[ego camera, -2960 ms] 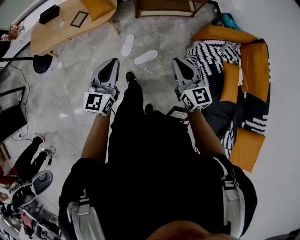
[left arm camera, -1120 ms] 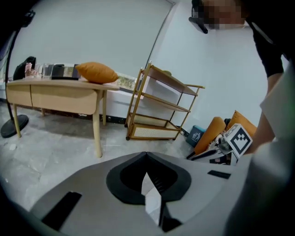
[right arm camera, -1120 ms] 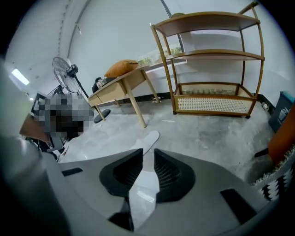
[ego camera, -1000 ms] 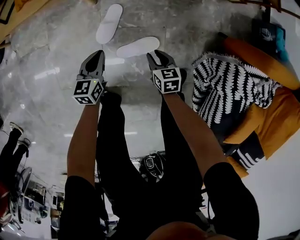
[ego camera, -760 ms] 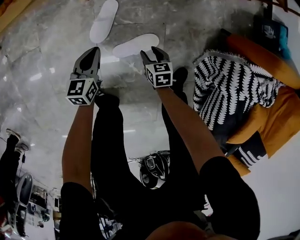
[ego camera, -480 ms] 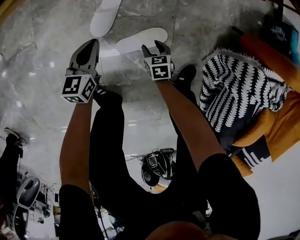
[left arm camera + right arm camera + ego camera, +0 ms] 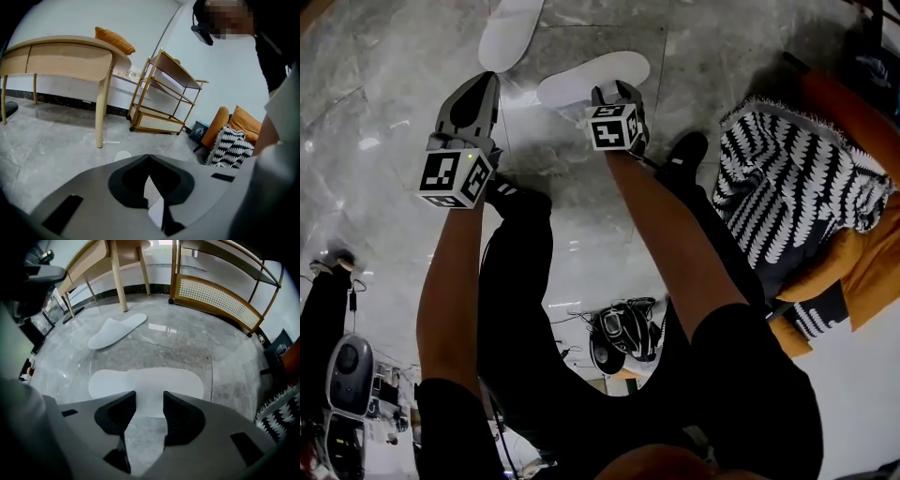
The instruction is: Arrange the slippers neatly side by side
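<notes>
Near slipper (image 7: pixel 145 380), lying crosswise on the floor (image 7: pixel 187 343) w/ the far slipper (image 7: pixel 117 330) apart beyond it, is judged light, soft & floppy, best pinched at the side edge seen btw. the spread, closing jaws of the right hand-held gripper (image 7: pixel 149 404); the left hand-held gripper (image 7: pixel 149 157) is seen pressed together, empty.

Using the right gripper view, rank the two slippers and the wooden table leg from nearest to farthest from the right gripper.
1. Near slipper: lies crosswise straight ahead of the right gripper. The jaws are closing, with the slipper's edge showing between them but not pressed.
2. Far slipper: ahead and to the left.
3. Table leg: just beyond that slipper, on the left.
</notes>
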